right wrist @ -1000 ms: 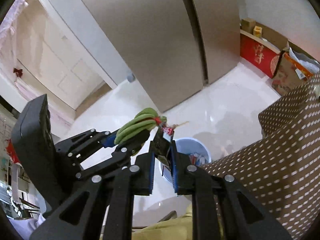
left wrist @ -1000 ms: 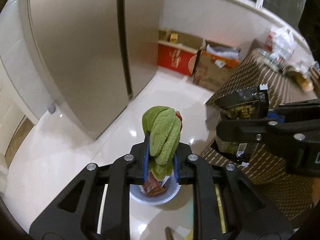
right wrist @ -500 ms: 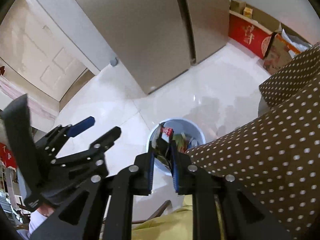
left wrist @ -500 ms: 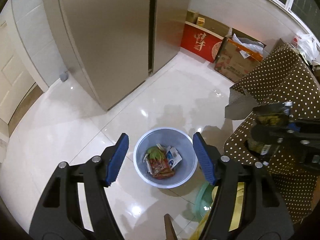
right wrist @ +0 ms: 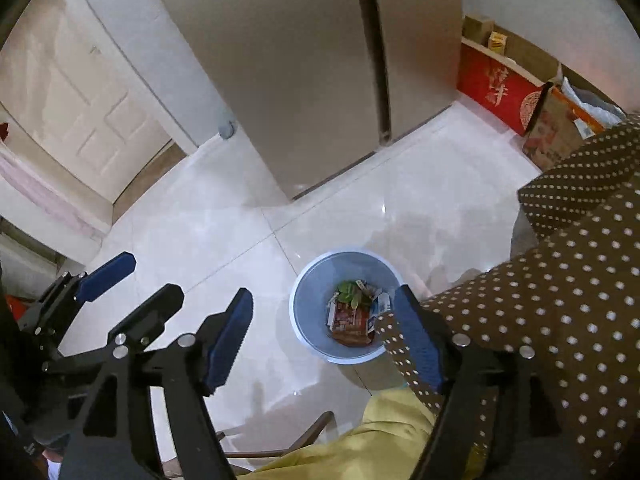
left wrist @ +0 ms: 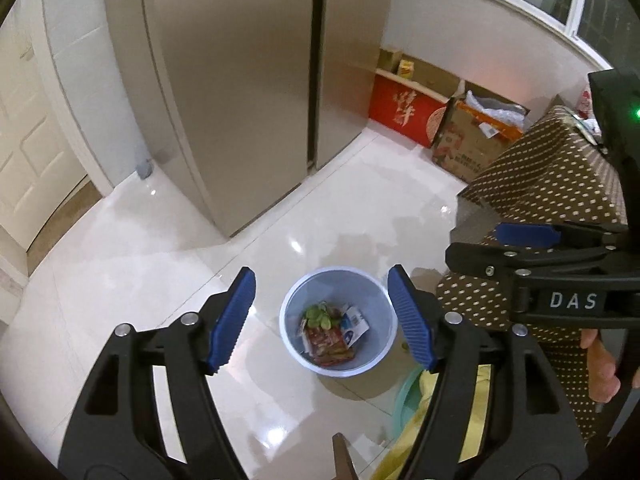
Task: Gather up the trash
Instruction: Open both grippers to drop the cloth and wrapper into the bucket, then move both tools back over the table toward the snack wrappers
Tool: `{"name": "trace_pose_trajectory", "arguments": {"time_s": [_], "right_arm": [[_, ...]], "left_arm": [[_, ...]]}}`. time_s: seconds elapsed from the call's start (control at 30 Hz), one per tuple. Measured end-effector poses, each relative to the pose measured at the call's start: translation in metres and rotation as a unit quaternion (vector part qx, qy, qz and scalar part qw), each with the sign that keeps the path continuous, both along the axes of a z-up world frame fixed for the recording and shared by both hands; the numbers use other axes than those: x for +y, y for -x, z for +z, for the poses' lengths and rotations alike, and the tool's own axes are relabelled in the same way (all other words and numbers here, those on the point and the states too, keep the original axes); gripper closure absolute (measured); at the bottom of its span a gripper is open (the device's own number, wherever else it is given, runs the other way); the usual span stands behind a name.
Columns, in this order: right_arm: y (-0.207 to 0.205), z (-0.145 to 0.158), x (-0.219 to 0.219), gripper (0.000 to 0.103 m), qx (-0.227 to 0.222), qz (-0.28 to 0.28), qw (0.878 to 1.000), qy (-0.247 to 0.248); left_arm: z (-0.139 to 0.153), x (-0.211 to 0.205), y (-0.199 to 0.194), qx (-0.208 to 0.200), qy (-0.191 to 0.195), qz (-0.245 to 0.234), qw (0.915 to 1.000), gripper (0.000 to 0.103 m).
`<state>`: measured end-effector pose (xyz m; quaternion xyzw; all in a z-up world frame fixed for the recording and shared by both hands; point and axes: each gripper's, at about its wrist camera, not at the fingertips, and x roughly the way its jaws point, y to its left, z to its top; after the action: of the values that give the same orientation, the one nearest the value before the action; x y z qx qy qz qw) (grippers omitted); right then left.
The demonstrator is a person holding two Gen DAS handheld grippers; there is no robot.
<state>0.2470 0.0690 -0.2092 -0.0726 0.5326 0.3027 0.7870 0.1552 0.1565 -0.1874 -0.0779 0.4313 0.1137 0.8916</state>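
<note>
A pale blue bin [left wrist: 378,346] stands on the white tiled floor, also low in the right wrist view as the bin [right wrist: 310,312]. Inside lie a green cloth-like bundle [left wrist: 318,317], a red wrapper [left wrist: 328,344] and a white-and-blue pack [left wrist: 355,326]. My left gripper [left wrist: 320,276] hangs above the bin, open and empty. My right gripper [right wrist: 323,296] is over the same bin with its jaws opening and nothing between them. From the side, the right gripper [left wrist: 480,245] sits at the right edge and the left gripper [right wrist: 154,276] at the lower left.
Steel fridge doors [left wrist: 240,80] rise behind the bin. A table under a brown dotted cloth [right wrist: 560,280] overhangs the bin's right side. Red and cardboard boxes [left wrist: 472,144] line the far wall. Yellow fabric [right wrist: 360,440] and a wooden chair part lie below.
The left gripper opened and the green bundle dropped into the bin. The right gripper then opened, and the dark packet it held is gone from its jaws. Both moved over the bin.
</note>
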Motion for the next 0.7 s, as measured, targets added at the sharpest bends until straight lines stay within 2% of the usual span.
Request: {"name": "trace_pose_trajectory", "arguments": {"time_s": [0.23, 0.47, 0.7], "right_arm": [[0.005, 0.039, -0.043, 0.026, -0.038, -0.041, 0.998, -0.019], [0.011, 0.082, -0.099, 0.022, -0.089, -0.088, 0.992, -0.025], [0.008, 0.11, -0.164, 0.019, -0.12, -0.151, 0.981, -0.037]], "left_arm": [[0.032, -0.035, -0.001, -0.046, -0.024, -0.039, 0.9979, 0.029], [0.066, -0.082, -0.011, -0.093, -0.036, -0.092, 0.9908, 0.022], [0.086, -0.128, -0.04, -0.121, -0.01, -0.163, 0.979, 0.021]]}}
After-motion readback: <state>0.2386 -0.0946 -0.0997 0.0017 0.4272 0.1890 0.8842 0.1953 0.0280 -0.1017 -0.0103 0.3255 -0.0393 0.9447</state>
